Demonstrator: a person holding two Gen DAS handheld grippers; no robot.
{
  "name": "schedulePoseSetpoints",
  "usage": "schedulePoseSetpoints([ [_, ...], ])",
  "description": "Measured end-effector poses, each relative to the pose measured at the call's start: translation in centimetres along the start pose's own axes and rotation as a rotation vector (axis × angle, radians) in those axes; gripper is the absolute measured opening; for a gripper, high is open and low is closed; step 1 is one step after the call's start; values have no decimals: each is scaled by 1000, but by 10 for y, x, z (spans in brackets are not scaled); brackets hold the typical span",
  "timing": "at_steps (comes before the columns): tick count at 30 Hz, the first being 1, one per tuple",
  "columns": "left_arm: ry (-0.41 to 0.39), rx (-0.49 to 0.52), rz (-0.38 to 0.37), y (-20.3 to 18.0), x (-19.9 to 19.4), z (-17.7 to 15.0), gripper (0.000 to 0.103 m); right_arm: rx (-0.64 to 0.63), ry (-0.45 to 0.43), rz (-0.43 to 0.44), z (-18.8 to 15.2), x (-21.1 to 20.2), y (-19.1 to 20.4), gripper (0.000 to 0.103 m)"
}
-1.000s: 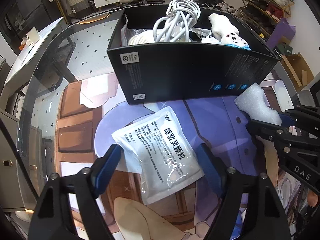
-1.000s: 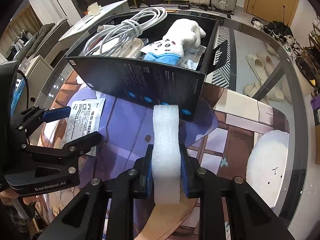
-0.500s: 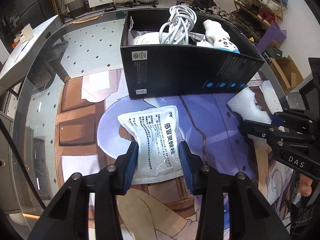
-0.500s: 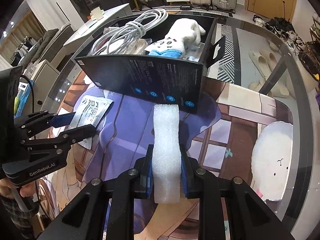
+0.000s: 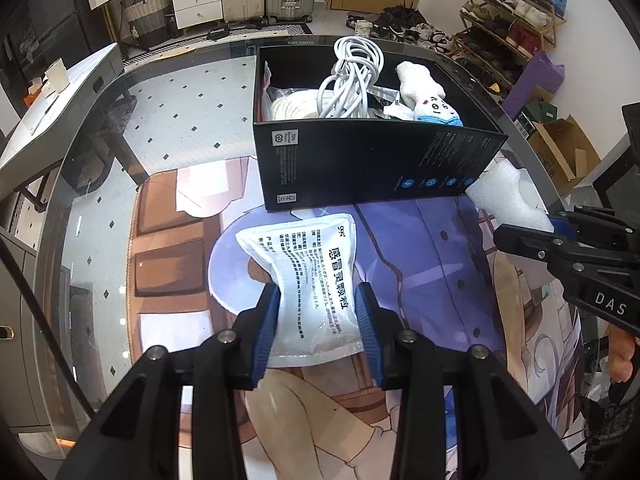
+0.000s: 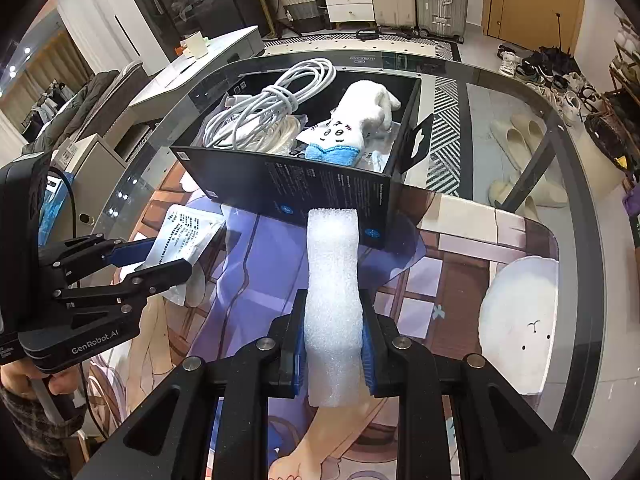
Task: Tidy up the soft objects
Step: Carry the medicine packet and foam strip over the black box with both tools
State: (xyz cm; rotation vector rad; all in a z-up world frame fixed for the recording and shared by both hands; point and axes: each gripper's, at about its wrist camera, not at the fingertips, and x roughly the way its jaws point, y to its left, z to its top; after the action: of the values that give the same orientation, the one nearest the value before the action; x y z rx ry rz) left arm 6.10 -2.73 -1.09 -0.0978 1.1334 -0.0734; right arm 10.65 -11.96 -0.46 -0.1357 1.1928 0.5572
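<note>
Cable [image 5: 352,76] and plush toy [image 5: 426,98] lie inside box [image 5: 372,164], on table [image 5: 168,120].

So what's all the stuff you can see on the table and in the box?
Box: one, black, open, on the table.
Cable bundle: one, white, in the box.
Plush toy: one, white and blue, in the box.
Sachet: one, white, printed, between the left pads.
Foam piece: one, white, between the right pads.
Table: one, glass over a cartoon mat.
Left gripper: black, blue pads, closing on the sachet.
Right gripper: black, clamping the foam.
</note>
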Motion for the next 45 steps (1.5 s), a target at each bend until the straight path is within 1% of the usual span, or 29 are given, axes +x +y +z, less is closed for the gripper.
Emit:
schedulePoseSetpoints([
  [13, -66, 10, -1, -4, -33, 9, 37, -18, -51, 19, 10, -27, 10, 22],
  [25, -136, 35, 2, -17, -58, 36, 37, -36, -98, 30, 32, -44, 16, 22],
  [35, -164, 66, -12, -24, -65, 55, 37, -38, -120, 42, 54, -49, 17, 22],
  [39, -166, 84, -2, -26, -63, 64, 37, -31, -132, 43, 64, -50, 16, 22],
  [45, -164, 92, -16, -27, -57, 78, 37, -22, -140, 39, 78, -48, 12, 22],
])
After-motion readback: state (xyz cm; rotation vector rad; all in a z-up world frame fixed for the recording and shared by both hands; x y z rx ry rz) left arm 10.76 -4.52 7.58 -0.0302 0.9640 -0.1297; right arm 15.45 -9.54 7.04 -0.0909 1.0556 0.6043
